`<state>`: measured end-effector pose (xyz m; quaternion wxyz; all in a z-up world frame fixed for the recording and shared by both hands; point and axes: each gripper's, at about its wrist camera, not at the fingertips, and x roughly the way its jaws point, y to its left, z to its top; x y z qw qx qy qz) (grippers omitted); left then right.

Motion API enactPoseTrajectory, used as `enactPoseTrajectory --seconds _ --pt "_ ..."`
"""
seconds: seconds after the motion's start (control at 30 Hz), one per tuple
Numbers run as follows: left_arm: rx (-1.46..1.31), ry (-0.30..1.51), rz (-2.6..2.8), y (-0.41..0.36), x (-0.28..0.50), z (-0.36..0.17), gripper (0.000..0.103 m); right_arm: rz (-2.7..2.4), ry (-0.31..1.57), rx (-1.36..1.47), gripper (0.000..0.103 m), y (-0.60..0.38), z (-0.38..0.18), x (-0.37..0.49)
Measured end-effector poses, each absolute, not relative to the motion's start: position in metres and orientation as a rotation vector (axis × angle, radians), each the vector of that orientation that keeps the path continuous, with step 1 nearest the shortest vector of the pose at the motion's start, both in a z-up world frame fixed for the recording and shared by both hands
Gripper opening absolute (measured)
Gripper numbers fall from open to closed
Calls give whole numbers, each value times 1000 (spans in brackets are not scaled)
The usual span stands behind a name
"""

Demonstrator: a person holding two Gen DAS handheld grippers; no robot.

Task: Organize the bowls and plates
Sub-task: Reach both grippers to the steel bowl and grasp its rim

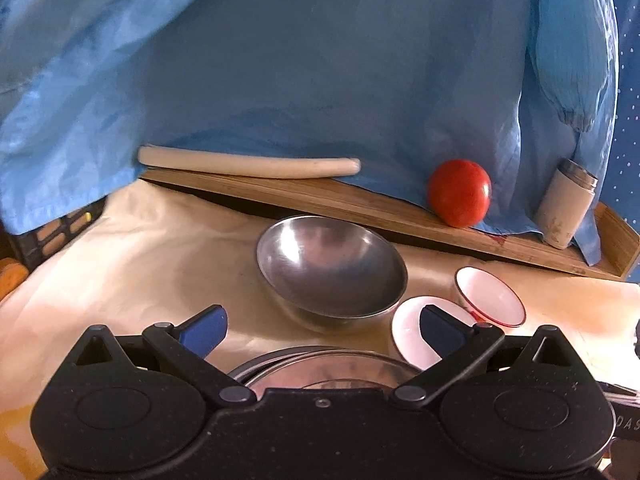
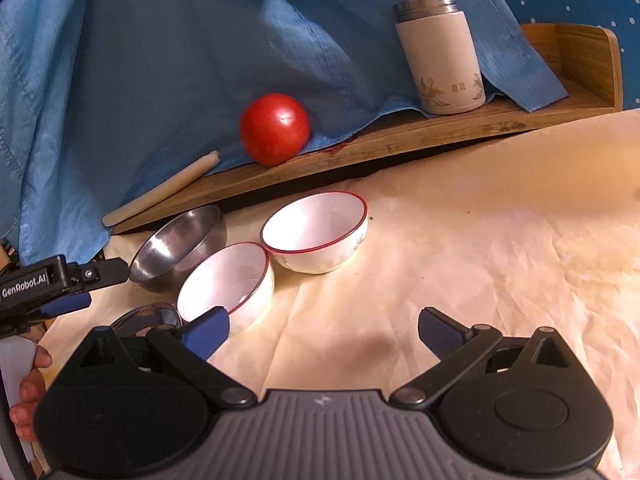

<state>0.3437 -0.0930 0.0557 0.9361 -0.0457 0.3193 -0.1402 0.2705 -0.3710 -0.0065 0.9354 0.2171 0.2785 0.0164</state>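
Note:
A steel bowl sits upright on the cream tablecloth. To its right are two white bowls with red rims: the nearer one and the farther one, standing side by side. A stack of steel plates lies just under my left gripper, which is open and holds nothing; its right finger overlaps the nearer white bowl. My right gripper hovers open over bare cloth, its left finger close to the nearer white bowl.
A low wooden tray at the back carries a red tomato, a cream thermos cup and a white stick. Blue cloth hangs behind. A hand shows at left.

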Motion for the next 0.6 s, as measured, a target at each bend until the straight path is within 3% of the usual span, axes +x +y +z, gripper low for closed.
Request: enactPoseTrajectory --seconds 0.6 --pt "-236 755 -180 -62 403 36 102 193 515 292 102 -332 41 337"
